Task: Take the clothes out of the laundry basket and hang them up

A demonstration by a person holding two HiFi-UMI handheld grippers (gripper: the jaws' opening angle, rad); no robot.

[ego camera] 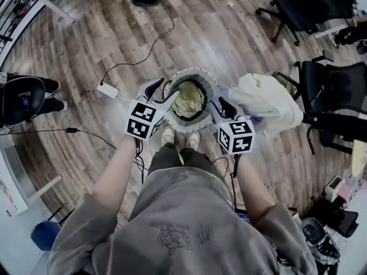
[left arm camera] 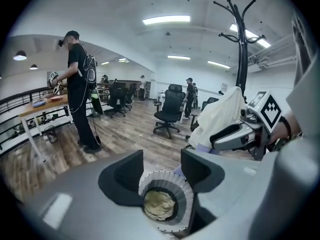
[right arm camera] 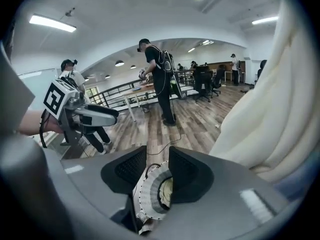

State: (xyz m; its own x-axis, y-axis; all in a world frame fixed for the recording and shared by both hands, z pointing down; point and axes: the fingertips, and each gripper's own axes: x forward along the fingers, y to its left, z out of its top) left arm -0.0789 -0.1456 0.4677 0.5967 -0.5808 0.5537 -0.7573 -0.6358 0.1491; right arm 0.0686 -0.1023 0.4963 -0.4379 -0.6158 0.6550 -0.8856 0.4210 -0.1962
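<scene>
Clearly soft goods: one crumpled pale-yellow garment (ego camera: 189, 100), bunched in the bottom of the round laundry basket (ego camera: 207, 78), on the floor at 12 o'clock from the feet. Left claw (ego camera: 162, 91) poised at the basket's 9 o'clock rim, jaws wide apart and empty, with nothing but the basket beyond the gap. Right claw (ego camera: 222, 109) at about 4 o'clock of the rim, jaws roughly half open, likewise gripping nothing. Off at 3 o'clock of the basket, seemingly draped on the coat stand (left arm camera: 242, 49): a white garment (ego camera: 264, 99).

Probably light, limp and in no way fragile, so no need for a delicate squeeze. Liable, though, to sag, trail and catch on the rim once lifted. Best to pinch a raised fold near the top of the heap, deep enough to trap more than one layer, then lift straight up. Better still to seek a collar or shoulder seam with the second claw for hanging; none discernible in this bundle.
</scene>
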